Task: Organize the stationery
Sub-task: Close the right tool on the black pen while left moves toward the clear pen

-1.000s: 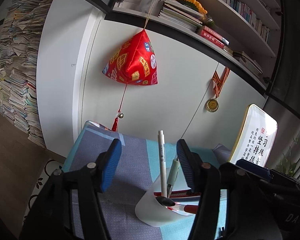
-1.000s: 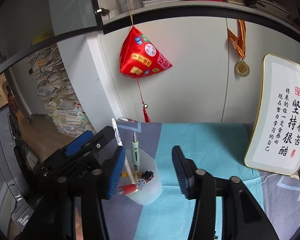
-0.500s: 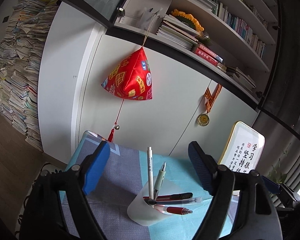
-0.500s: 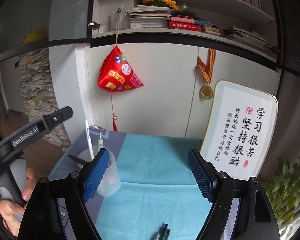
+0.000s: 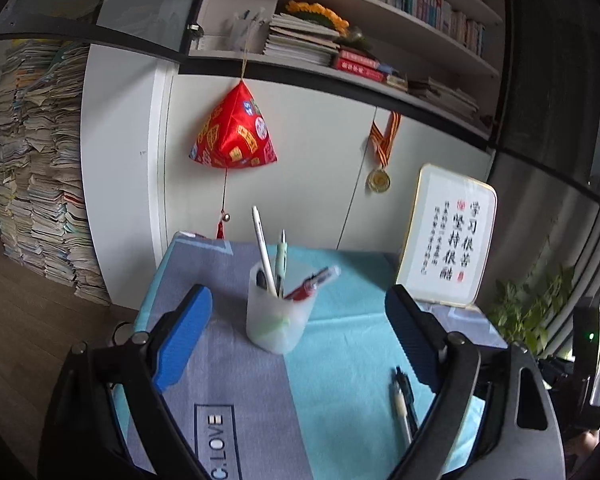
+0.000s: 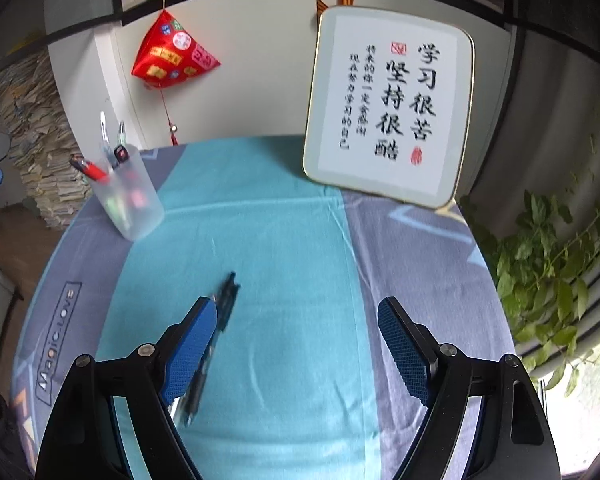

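A translucent plastic cup (image 5: 278, 320) stands upright on the teal and grey cloth (image 5: 340, 360) and holds several pens, among them a white, a green and a red one. My left gripper (image 5: 298, 292) sits back from the cup; its jaws are opening and nothing touches the blue pads. A black pen (image 5: 404, 404) lies on the cloth by its right finger. In the right wrist view the same black pen (image 6: 224, 304) runs under the left finger of my right gripper (image 6: 296, 302), which is open above the cloth. The cup (image 6: 128, 200) is at far left there.
A framed calligraphy plaque (image 6: 388, 104) leans against the white cabinet at the back right of the cloth. A red pouch (image 5: 234, 136) and a medal (image 5: 379, 180) hang from the shelf. A leafy plant (image 6: 548, 260) is right of the table, and paper stacks (image 5: 36, 168) are at left.
The left gripper's jaws widened and it drew back from the cup, which now stands farther off. The right gripper swung right and tipped down over the black pen.
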Tool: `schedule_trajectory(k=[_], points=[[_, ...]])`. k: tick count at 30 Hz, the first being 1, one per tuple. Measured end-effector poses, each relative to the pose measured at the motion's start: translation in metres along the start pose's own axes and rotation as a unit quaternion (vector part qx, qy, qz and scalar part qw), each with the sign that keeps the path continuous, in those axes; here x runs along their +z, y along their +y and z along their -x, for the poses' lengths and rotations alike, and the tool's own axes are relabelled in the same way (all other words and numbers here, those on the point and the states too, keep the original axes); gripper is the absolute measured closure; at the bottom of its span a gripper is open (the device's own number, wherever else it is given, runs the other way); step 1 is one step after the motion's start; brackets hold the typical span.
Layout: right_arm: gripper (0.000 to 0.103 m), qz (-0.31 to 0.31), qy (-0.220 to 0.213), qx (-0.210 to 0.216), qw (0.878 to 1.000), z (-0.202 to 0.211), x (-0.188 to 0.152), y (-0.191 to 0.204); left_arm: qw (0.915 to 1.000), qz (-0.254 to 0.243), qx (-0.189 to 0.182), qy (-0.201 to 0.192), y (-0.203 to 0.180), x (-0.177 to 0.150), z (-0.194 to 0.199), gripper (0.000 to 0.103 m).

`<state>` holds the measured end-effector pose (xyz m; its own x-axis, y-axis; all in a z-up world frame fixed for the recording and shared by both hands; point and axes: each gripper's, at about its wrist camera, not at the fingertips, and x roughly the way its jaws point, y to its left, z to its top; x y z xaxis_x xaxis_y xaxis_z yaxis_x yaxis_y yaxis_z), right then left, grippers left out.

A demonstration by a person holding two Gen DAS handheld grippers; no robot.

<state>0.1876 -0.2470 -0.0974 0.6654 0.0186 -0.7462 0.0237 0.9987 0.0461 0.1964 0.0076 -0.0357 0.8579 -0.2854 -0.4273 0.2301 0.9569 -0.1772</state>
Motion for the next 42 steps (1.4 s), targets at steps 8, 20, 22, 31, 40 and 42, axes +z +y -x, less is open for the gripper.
schedule_trajectory(k=[8,20,22,31,40,42], points=[[0.020,-0.009,0.058,0.055,0.997,-0.006,-0.030,0.010,0.9951,-0.007,-0.005,0.099,-0.010,-0.055,-0.001,0.015],[0.020,-0.036,0.152,0.061,0.986,-0.055,-0.011,0.022,0.9901,-0.017,0.037,0.134,-0.002,-0.085,0.036,0.015],[0.020,-0.020,0.168,0.034,0.985,-0.063,-0.005,0.028,0.9893,-0.006,0.036,0.141,0.004,-0.086,0.039,0.015],[0.014,0.026,0.212,-0.024,0.977,-0.083,0.006,0.060,0.9862,0.017,0.034,0.161,0.012,-0.093,0.038,0.015],[0.072,0.061,0.188,0.013,0.980,-0.059,-0.008,0.050,0.9818,0.016,0.006,0.189,-0.011,-0.088,0.005,0.015],[0.075,0.057,0.188,0.026,0.980,-0.053,-0.013,0.041,0.9798,0.012,0.000,0.200,-0.019,-0.089,-0.006,0.015]])
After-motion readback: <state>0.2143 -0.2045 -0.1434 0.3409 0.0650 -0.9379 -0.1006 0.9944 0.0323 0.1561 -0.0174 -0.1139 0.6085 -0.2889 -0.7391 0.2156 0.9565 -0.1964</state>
